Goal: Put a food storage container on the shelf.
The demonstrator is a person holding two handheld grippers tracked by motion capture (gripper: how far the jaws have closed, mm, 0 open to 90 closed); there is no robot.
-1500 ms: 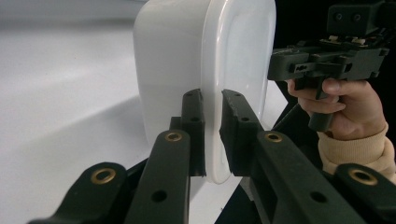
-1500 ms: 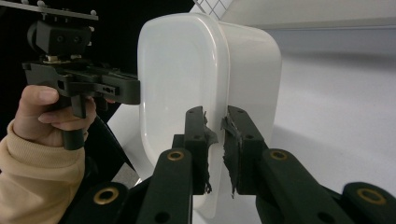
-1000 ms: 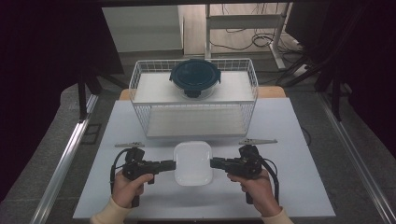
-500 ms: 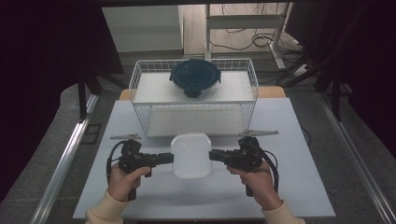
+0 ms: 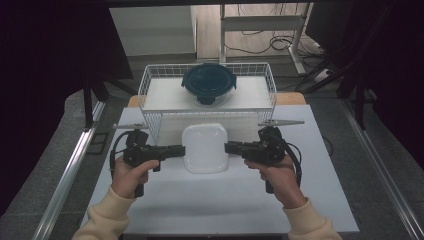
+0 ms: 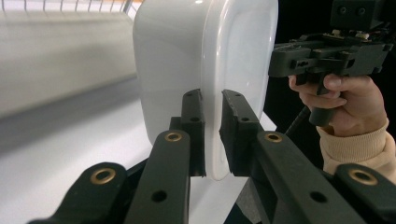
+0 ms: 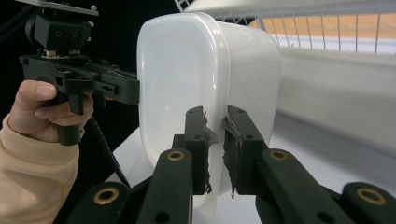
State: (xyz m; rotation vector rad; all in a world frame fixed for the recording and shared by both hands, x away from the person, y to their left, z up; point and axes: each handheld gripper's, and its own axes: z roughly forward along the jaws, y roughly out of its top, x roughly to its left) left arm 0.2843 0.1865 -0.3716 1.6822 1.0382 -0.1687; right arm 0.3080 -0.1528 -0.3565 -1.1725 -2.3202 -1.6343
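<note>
Above the white table [image 5: 165, 200], just in front of the wire basket [image 5: 150, 87], hangs the white container [image 5: 205, 148]. Left gripper [image 5: 179, 150] pinches its left rim, right gripper [image 5: 230, 147] its right rim, both clamped tight.

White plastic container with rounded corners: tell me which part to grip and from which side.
Grip the thin rim lip of the white plastic container with rounded corners, coming in level from its two opposite sides. The body looks too broad for the jaws, while the flat lip slips between them. That is the hold now: the left gripper and right gripper each pinch the rim edge.
</note>
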